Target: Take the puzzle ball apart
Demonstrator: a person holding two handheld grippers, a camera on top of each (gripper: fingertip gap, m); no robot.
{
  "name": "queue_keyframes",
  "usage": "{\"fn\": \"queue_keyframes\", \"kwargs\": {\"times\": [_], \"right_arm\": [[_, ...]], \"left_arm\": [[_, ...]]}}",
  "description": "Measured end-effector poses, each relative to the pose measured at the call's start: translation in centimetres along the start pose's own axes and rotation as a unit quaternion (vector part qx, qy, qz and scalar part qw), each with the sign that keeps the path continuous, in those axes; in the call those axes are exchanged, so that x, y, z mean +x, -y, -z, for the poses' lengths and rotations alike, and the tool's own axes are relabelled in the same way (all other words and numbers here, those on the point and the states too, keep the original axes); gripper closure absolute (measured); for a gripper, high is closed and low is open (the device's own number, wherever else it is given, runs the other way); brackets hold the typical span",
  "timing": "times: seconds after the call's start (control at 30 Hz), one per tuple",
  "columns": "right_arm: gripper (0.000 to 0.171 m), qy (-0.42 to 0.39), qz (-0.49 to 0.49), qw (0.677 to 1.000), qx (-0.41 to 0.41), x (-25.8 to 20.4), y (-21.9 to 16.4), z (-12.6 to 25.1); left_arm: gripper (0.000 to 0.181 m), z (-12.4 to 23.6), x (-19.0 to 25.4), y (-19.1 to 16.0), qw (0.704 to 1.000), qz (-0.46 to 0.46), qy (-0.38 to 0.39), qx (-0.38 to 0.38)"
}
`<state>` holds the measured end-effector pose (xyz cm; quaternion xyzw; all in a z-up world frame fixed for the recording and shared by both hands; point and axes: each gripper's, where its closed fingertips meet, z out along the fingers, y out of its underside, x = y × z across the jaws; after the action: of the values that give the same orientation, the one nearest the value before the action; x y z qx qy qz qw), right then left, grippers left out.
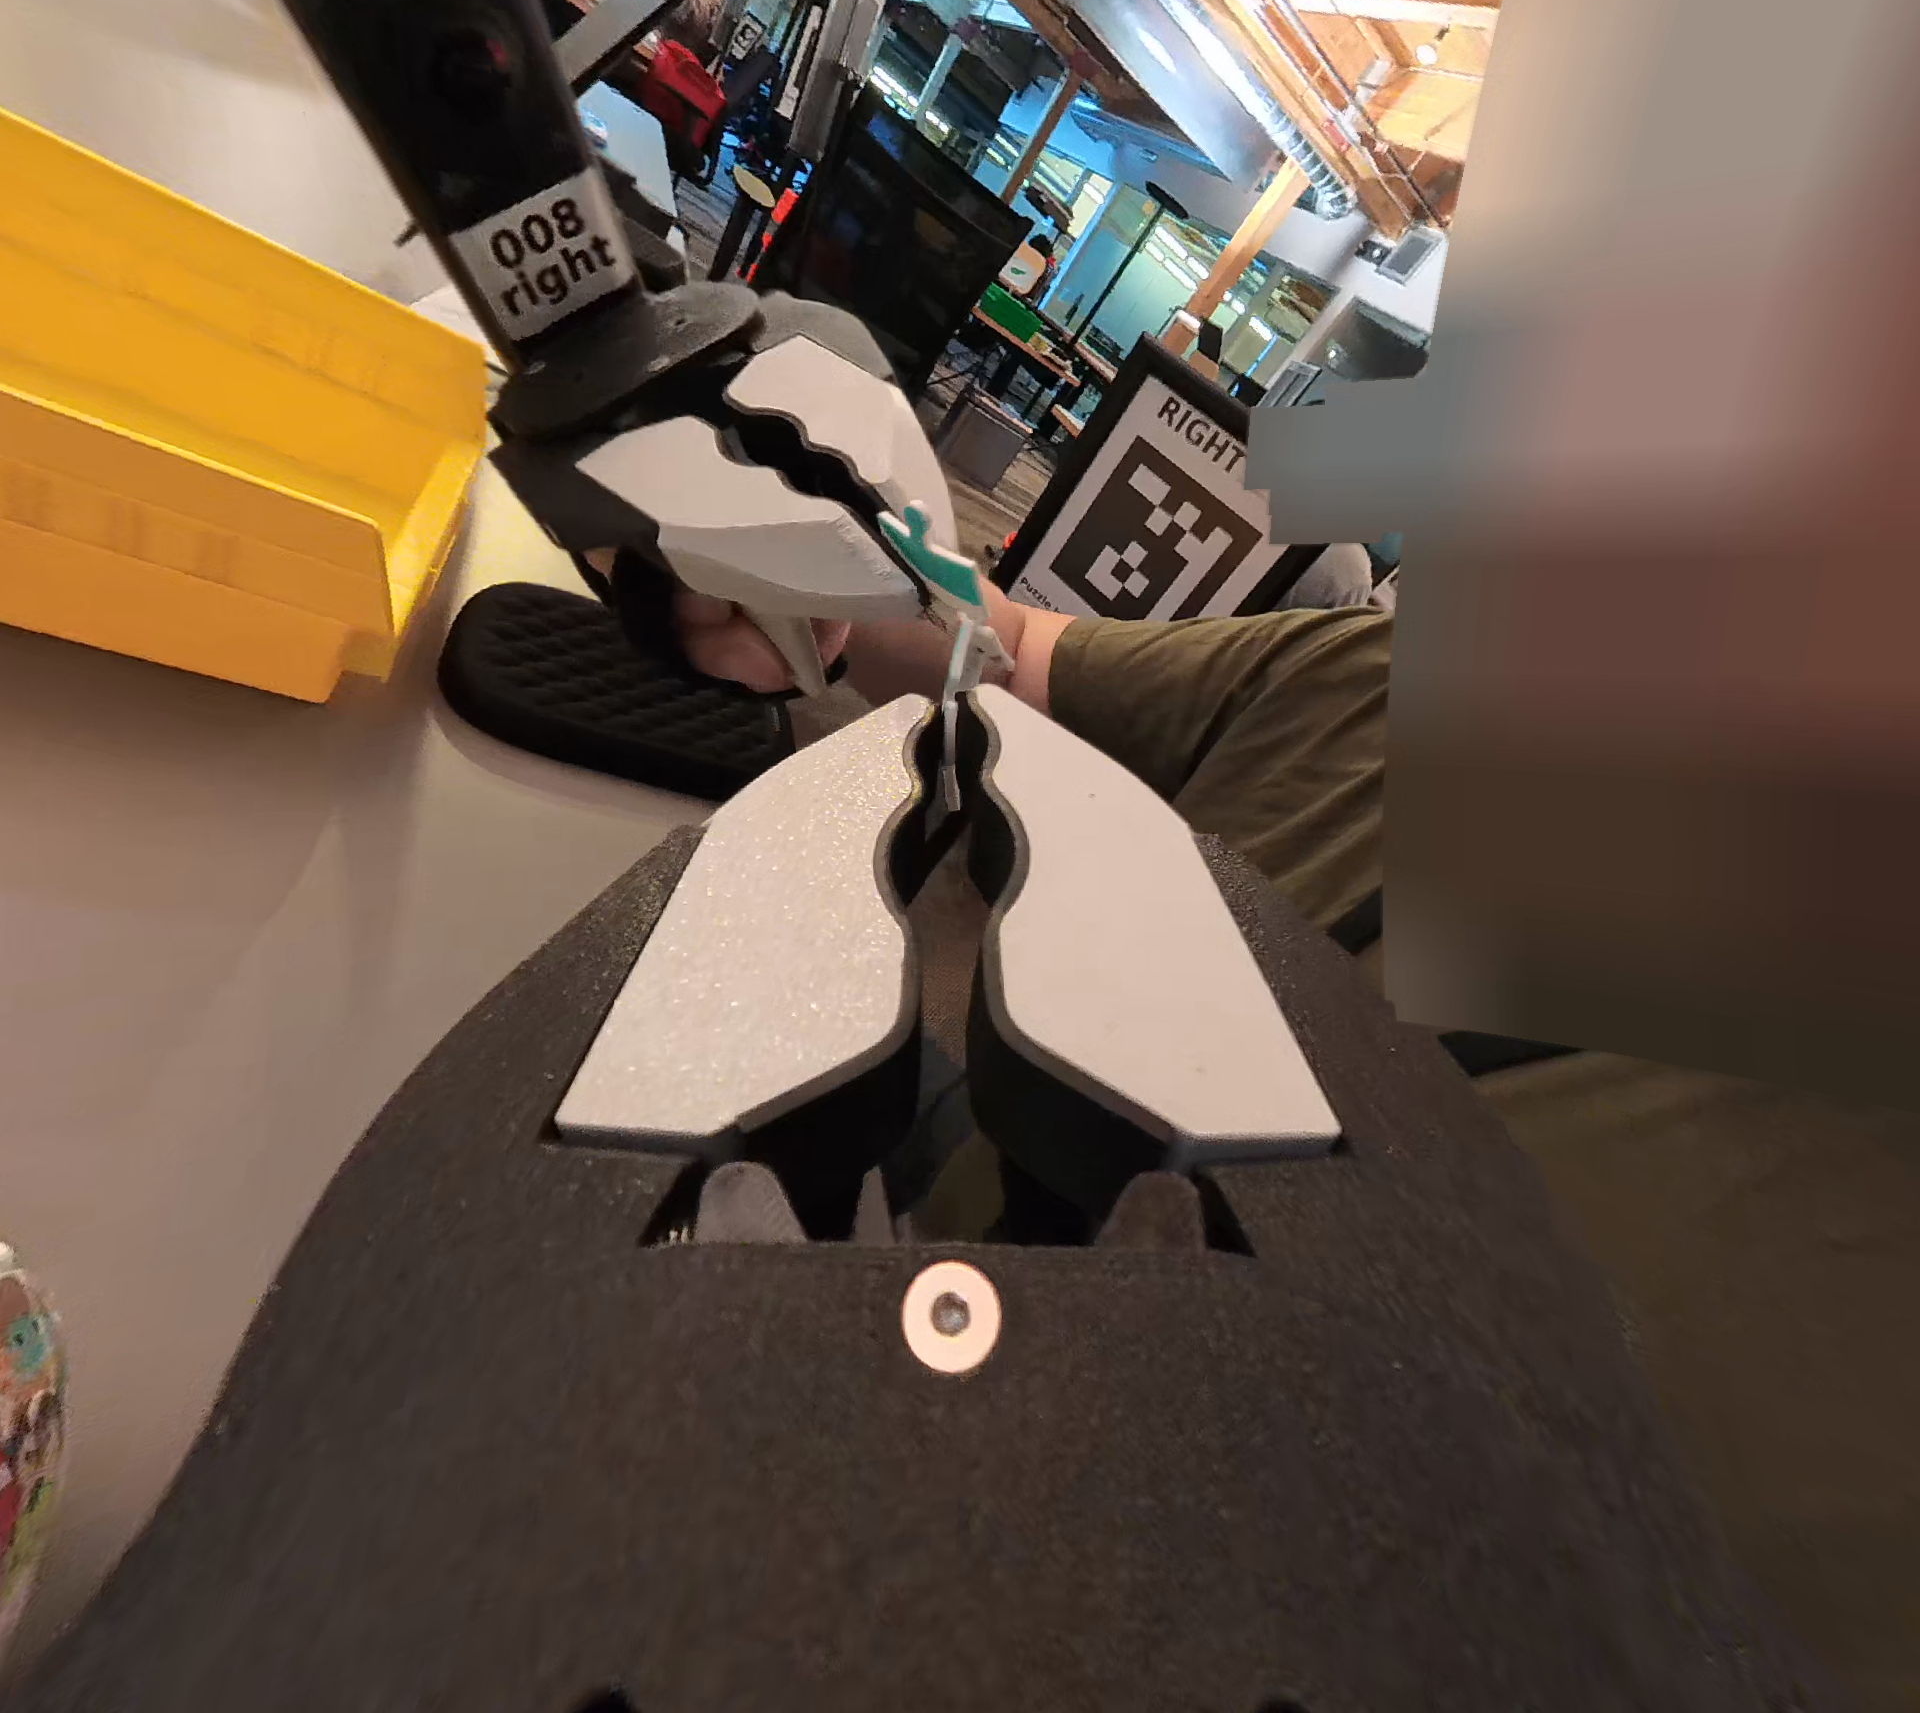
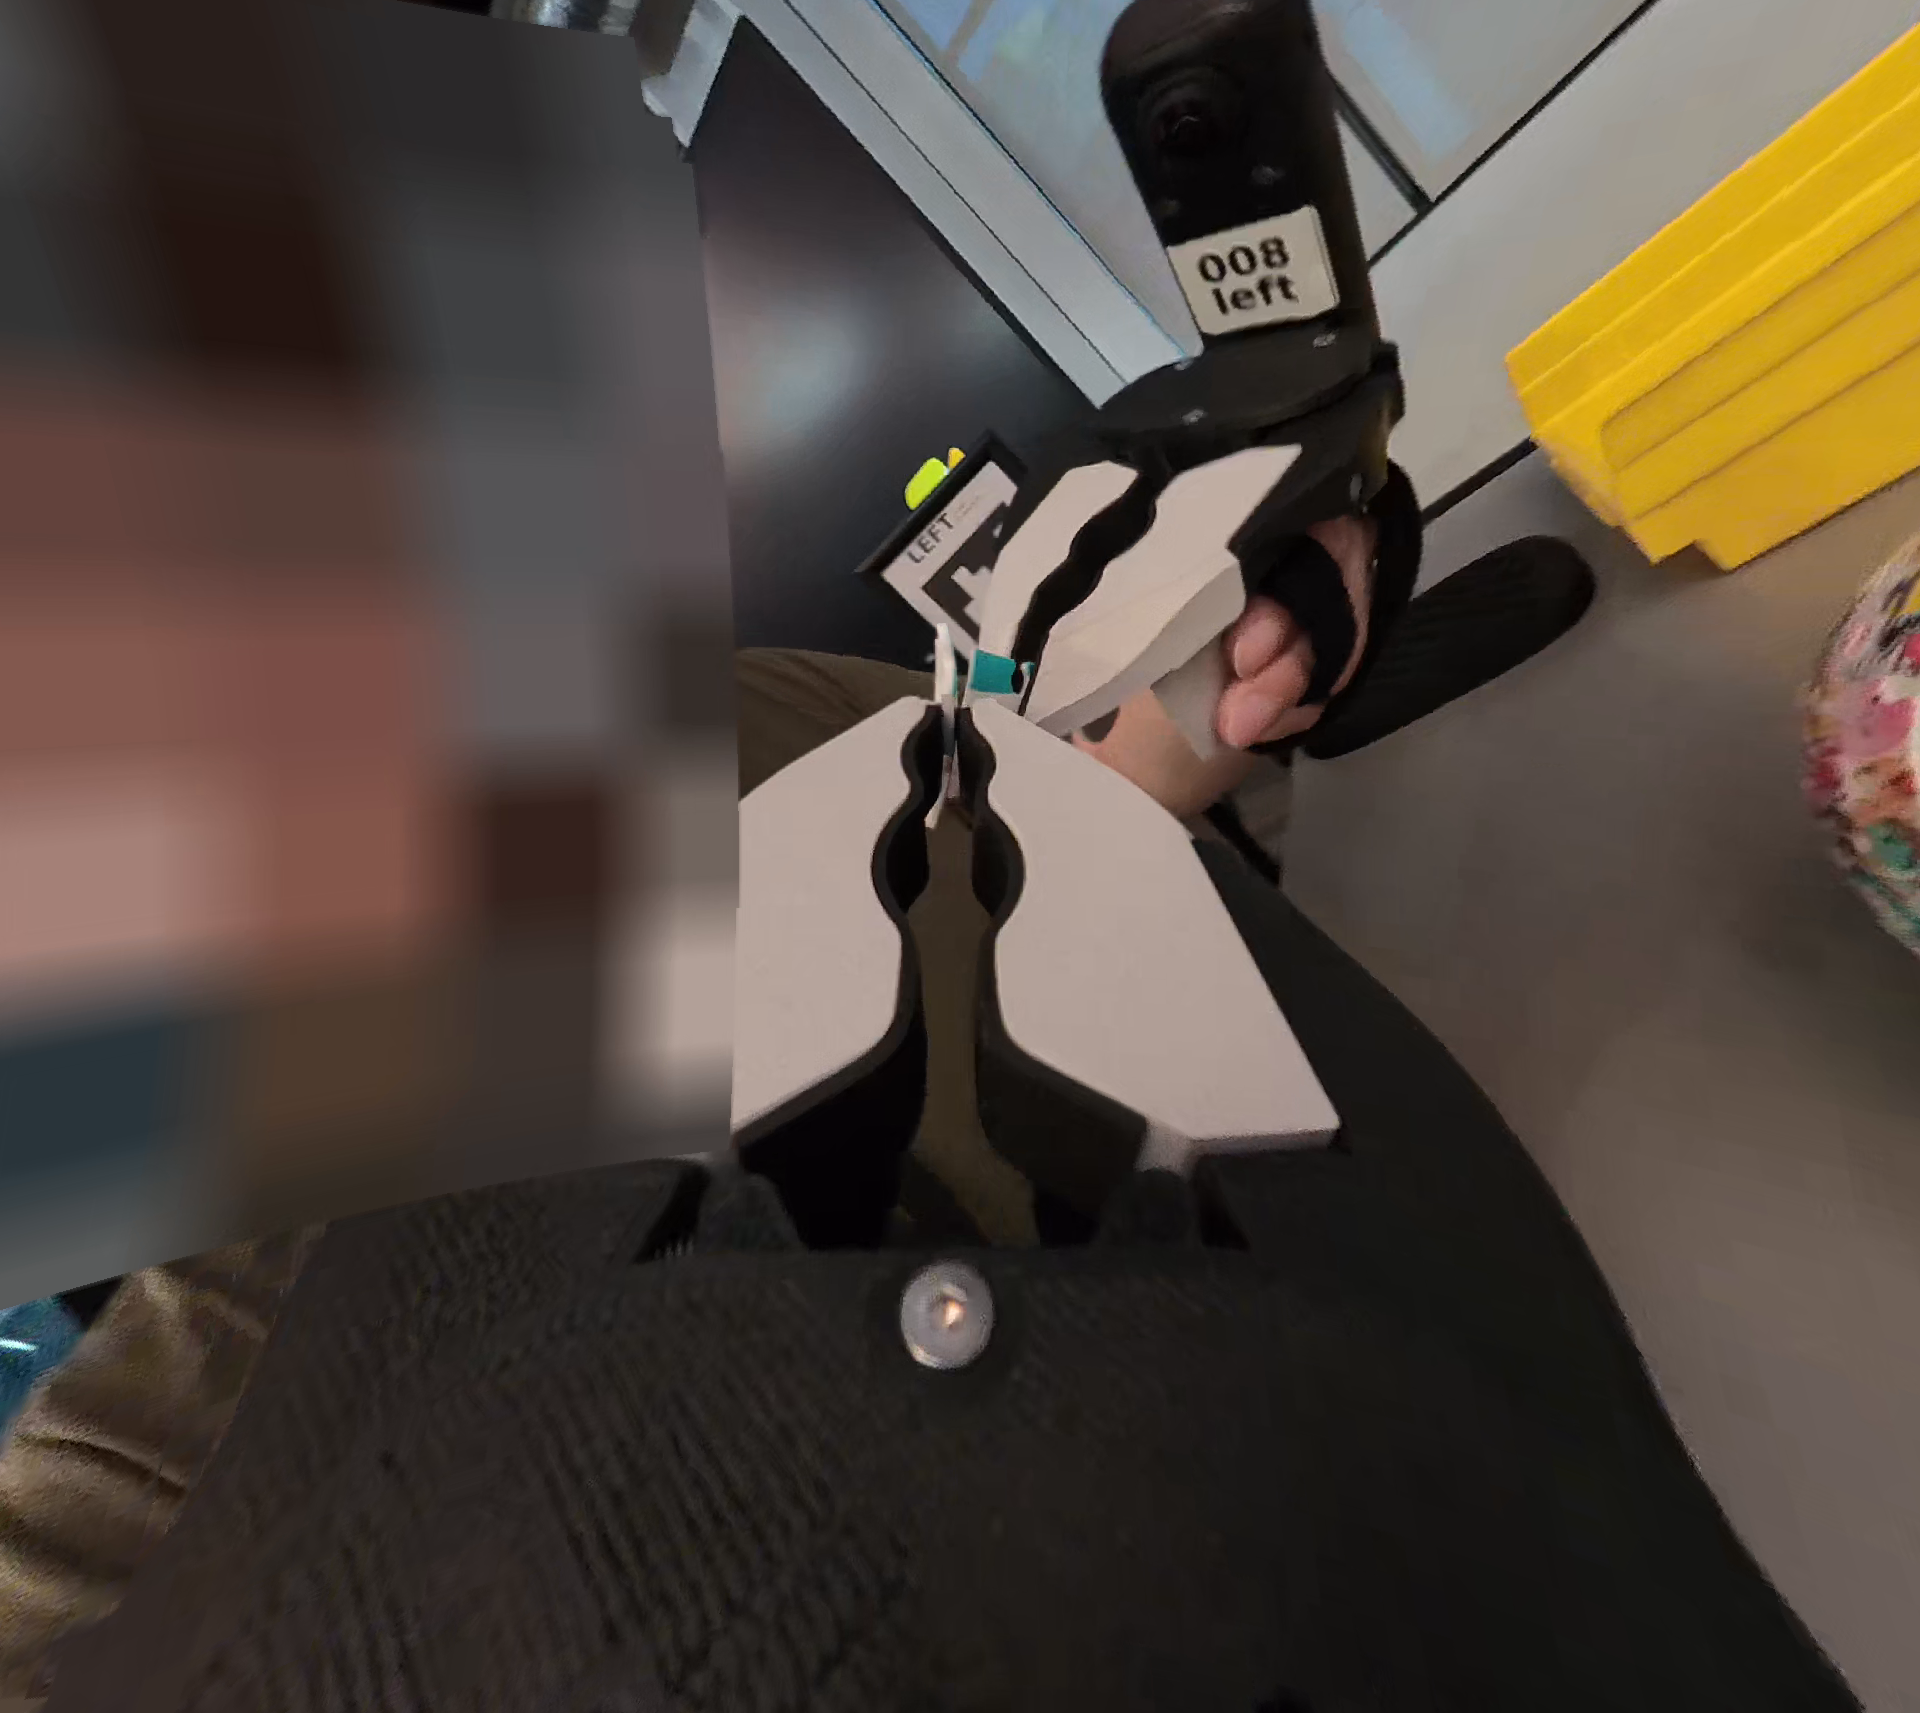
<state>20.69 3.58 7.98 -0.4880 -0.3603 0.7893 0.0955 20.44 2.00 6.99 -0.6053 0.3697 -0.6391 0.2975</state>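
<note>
Separation of two joined pieces is the step we judge in hand; our left gripper (image 1: 951, 728) pinches a white piece (image 1: 968, 661), our right gripper (image 2: 951, 733) a teal piece (image 1: 928, 560), both aloft; the ball (image 2: 1865, 728) sits at the table's (image 2: 1507, 884) edge; next we pull apart gently.

The two grippers meet tip to tip in the air above the grey table (image 1: 208, 936), so almost no room lies between them: the left gripper (image 1: 951, 713) pinches a thin whitish puzzle piece (image 1: 961, 676), and the right gripper (image 1: 925, 583) clamps a teal piece (image 1: 925, 557) joined to it. Toward the person, an olive sleeve (image 1: 1216, 707) closes the way. On the table, stacked yellow bins (image 1: 208, 468) block one side, with a black wrist pad (image 1: 623, 697) just beside them. The colourful puzzle ball (image 2: 1865, 759) sits apart, with bare grey surface between it and the bins.
</note>
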Motion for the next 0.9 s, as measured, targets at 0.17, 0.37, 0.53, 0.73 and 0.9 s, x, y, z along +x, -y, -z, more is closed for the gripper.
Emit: {"fn": "queue_keyframes", "kwargs": {"times": [0.17,0.37,0.53,0.73,0.9], "right_arm": [[0.167,-0.035,0.098,0.994,0.014,-0.1,0.5,0.3],[0.168,0.072,-0.083,0.994,-0.026,-0.7,-1.1,-0.7],[0.168,-0.037,-0.036,0.997,-0.061,1.8,-1.3,0.0],[0.168,-0.101,0.029,0.983,-0.147,2.1,-1.6,-0.5],[0.168,-0.055,0.075,0.969,-0.229,0.5,-2.4,-1.6]], "left_arm": [[0.179,-0.2,-0.1,0.5,0.999,0.037,-0.021,0.032],[0.179,-0.4,1.2,-0.6,0.998,-0.013,-0.048,-0.036],[0.179,0.6,-0.8,-1.5,0.988,-0.032,0.055,-0.141],[0.179,1.2,-1.1,-2.2,0.975,-0.003,0.075,-0.210],[0.179,0.8,1.0,-2.4,0.971,0.015,0.011,-0.238]]}}
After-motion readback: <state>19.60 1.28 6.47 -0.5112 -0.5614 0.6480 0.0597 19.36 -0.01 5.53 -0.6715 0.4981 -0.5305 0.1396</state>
